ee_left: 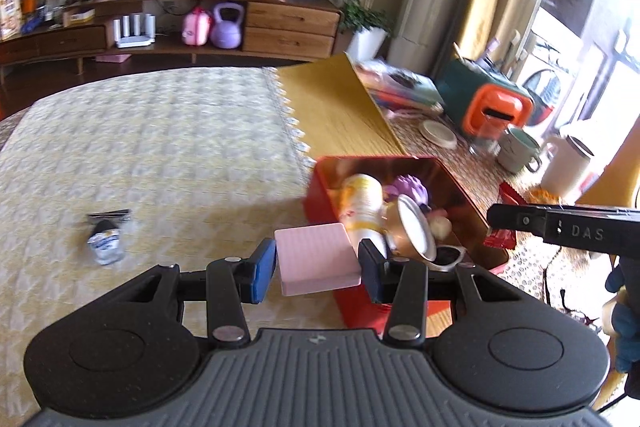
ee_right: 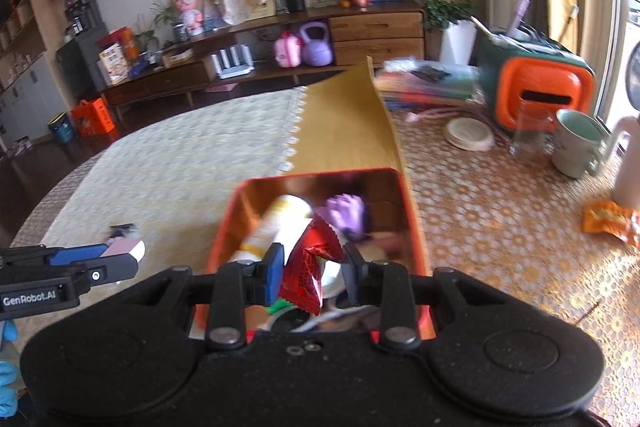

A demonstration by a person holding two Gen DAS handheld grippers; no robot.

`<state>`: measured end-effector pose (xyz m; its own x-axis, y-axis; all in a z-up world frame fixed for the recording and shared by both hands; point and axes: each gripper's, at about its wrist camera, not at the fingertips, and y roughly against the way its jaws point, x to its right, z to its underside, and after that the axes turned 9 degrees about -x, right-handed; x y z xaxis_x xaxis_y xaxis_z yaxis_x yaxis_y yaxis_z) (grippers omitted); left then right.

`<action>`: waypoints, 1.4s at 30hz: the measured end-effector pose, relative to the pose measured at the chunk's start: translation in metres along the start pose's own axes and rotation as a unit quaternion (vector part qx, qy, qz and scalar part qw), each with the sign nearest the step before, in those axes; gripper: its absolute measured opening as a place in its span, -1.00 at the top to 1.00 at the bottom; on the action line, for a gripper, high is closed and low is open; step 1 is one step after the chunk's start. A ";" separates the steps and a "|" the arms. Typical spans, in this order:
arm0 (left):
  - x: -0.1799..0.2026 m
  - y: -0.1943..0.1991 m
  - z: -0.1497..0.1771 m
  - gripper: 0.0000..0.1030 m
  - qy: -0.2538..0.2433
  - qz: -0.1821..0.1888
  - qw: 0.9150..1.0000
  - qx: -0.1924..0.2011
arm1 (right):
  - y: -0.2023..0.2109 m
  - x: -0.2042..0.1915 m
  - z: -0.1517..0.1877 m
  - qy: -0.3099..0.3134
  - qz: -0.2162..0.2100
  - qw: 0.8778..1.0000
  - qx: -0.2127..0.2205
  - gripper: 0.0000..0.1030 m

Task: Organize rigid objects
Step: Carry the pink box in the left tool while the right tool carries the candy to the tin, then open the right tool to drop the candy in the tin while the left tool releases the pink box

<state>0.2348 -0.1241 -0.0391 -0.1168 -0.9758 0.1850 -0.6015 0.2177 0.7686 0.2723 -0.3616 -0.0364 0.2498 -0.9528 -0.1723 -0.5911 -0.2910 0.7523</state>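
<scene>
My left gripper is shut on a flat pink box, its blue pads pressing the box's two sides just left of an open red tin. The tin holds a yellow-and-white bottle, a purple toy and a copper cup. In the right wrist view, my right gripper is shut on a crinkled red foil packet above the red tin's near end. The left gripper with the pink box shows at the left edge there.
A small clear bag lies on the pale tablecloth to the left. A yellow board lies behind the tin. On the right are a green-and-orange case, a mug, a white disc, stacked books and an orange snack packet.
</scene>
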 end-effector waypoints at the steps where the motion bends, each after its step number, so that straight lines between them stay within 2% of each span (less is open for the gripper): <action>1: 0.006 -0.004 0.000 0.13 -0.007 0.002 1.000 -0.003 | -0.001 0.005 0.002 -0.002 0.003 1.000 -0.001 0.41; 7: 0.038 -0.034 -0.002 0.13 -0.045 0.010 0.999 -0.028 | -0.015 0.024 0.004 -0.004 0.015 1.000 -0.009 0.40; 20: 0.074 -0.081 -0.004 0.13 -0.092 0.010 0.994 -0.061 | -0.050 0.030 0.002 0.013 0.022 0.999 -0.031 0.43; 31: 0.074 -0.102 -0.005 0.14 -0.078 0.020 0.992 -0.093 | -0.063 0.033 0.007 0.010 0.021 0.999 -0.040 0.41; 42: 0.075 -0.094 -0.003 0.13 -0.081 0.017 0.993 -0.082 | -0.057 0.032 0.011 -0.003 0.010 0.999 -0.040 0.33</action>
<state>0.2850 -0.2177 -0.0961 -0.2696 -0.9552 0.1219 -0.4603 0.2391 0.8549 0.3055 -0.3761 -0.0919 0.2346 -0.9588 -0.1604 -0.5322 -0.2647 0.8042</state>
